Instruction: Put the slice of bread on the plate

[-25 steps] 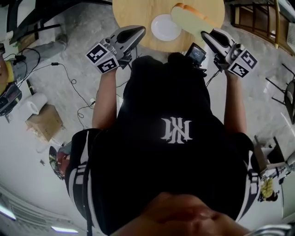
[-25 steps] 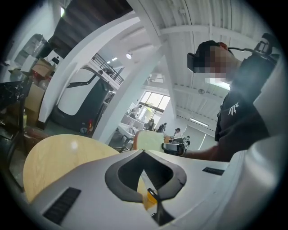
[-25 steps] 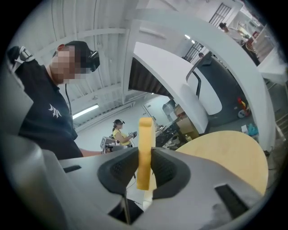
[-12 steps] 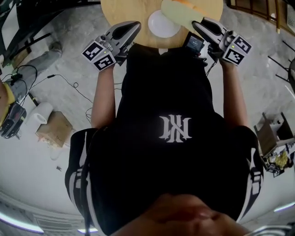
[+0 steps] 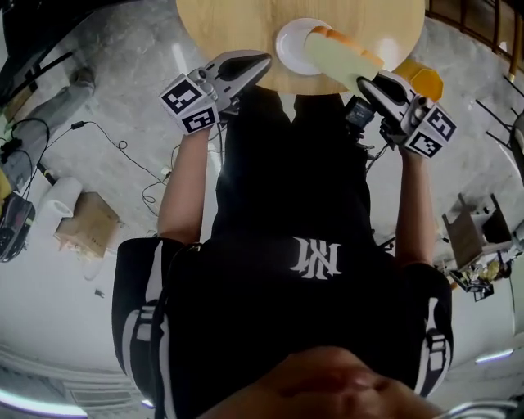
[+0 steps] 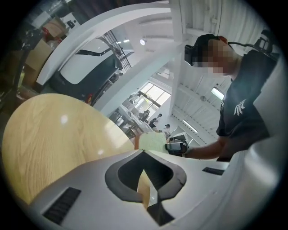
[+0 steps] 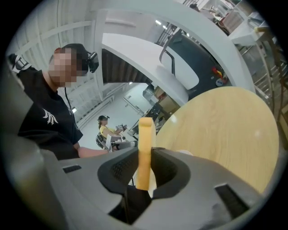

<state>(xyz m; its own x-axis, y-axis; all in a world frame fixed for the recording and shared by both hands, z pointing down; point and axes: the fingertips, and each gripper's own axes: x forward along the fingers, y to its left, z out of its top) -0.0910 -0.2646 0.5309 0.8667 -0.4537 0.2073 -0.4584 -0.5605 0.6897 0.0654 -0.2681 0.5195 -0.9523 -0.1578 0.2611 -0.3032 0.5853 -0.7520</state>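
Fingers [image 7: 120, 168] of the right gripper [image 5: 367, 80] are closed on the bread [image 5: 340, 57], pinching its near end. The right gripper view shows the slice edge-on between the pads. The left gripper [image 5: 262, 59] has its jaws together with nothing in them and hovers at the table's [image 5: 229, 20] near edge, just left of the plate [image 5: 284, 47].

The bread is held in the air, slanting out from the gripper. Its far end is over the plate's right rim, and the rest hangs over bare wood. I cannot tell whether it touches the plate yet.

The main risk, as I judge it, is letting go too early. With so little of the slice above the plate, it would land half on the table or tip off the rim. Gripped by one end only, soft bread could also sag or tear. The plate sits close to the near edge, so a low pass could push it.
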